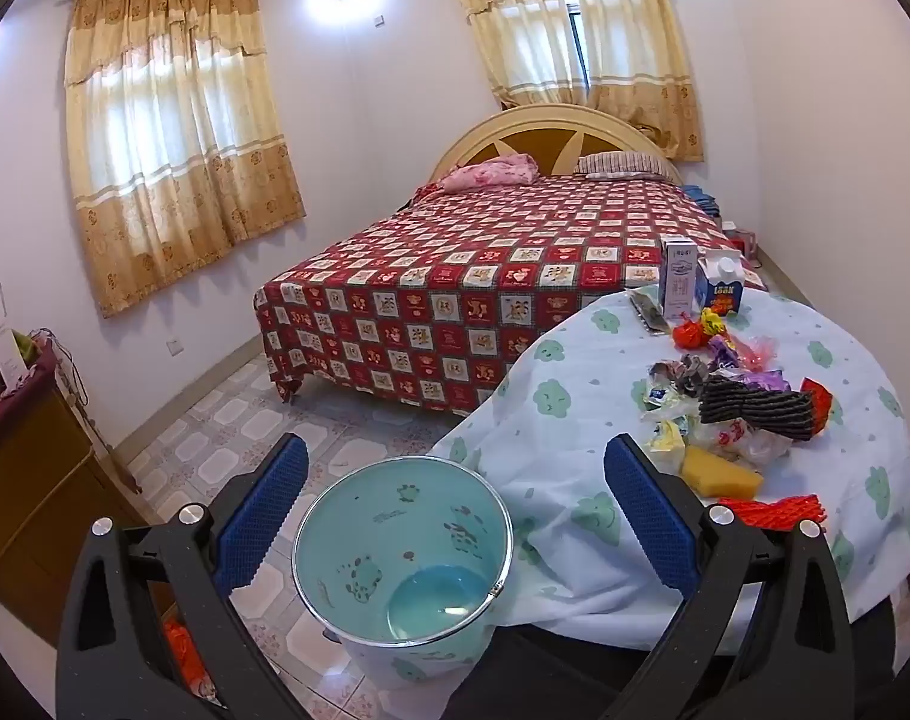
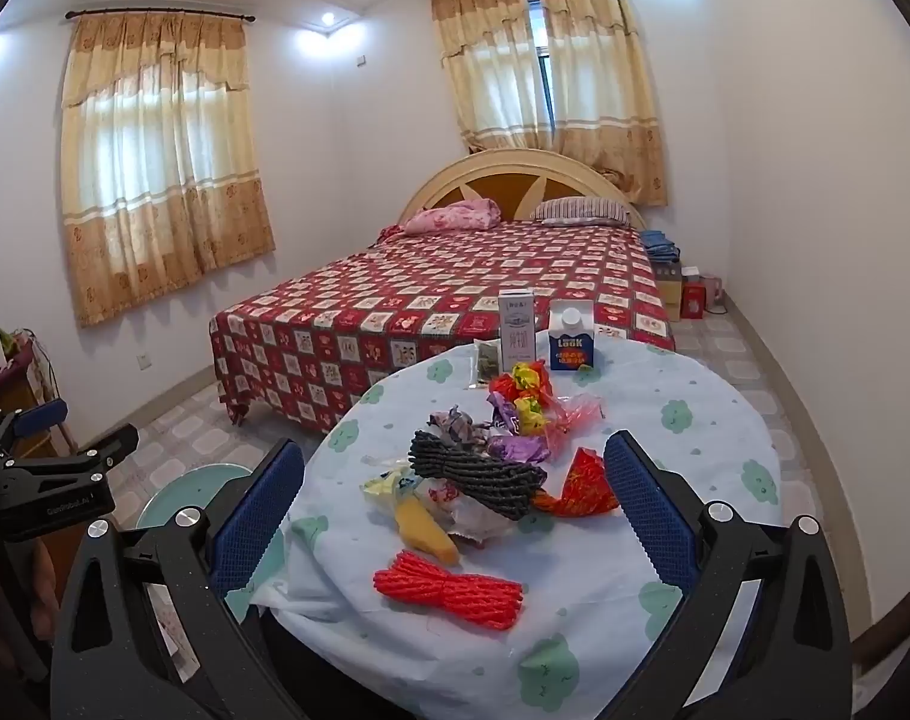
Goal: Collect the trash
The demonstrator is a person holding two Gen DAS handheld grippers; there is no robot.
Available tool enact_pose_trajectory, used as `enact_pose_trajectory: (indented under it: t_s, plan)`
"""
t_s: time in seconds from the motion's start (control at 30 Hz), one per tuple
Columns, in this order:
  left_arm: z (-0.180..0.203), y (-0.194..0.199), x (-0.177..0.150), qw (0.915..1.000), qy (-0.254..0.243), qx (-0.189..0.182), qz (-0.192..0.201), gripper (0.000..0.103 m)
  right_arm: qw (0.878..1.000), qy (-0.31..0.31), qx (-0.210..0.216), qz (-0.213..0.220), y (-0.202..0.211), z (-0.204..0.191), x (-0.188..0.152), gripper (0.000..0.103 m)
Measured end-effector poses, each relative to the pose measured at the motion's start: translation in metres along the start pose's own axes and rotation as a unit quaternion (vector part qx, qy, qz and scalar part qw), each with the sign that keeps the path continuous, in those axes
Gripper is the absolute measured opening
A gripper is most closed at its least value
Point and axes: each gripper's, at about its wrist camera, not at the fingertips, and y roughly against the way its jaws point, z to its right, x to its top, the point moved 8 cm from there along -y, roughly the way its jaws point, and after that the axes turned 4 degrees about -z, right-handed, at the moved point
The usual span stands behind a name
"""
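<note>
- Blue pads of the left claw [image 1: 455, 516] stand wide apart and hold nothing; the pale blue bin [image 1: 402, 558] sits on the floor right between and just ahead of them, tight against the tabletop [image 1: 574, 420] edge, likely so trash can drop straight in.
- Right claw [image 2: 453, 516] is equally wide and empty, aimed at the litter heap [image 2: 490, 456] lying between its fingers.
- Nearest it lies a red mesh net [image 2: 449, 594]; beyond are a yellow wedge [image 2: 425, 531], a dark mesh net [image 2: 475, 474] and crumpled bright wrappers [image 2: 520, 408].
- Two cartons [image 2: 517, 330] stand upright at the far edge.
</note>
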Motion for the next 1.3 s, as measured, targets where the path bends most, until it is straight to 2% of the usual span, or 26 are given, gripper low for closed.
enact_pose_trajectory:
  t_s: [1.3]
  plan:
    - [0.000,0.000,0.000,1.0000,0.004,-0.002,-0.004,0.097,1.000,-0.013,0.002,0.000,-0.004,0.010,-0.002,0.098]
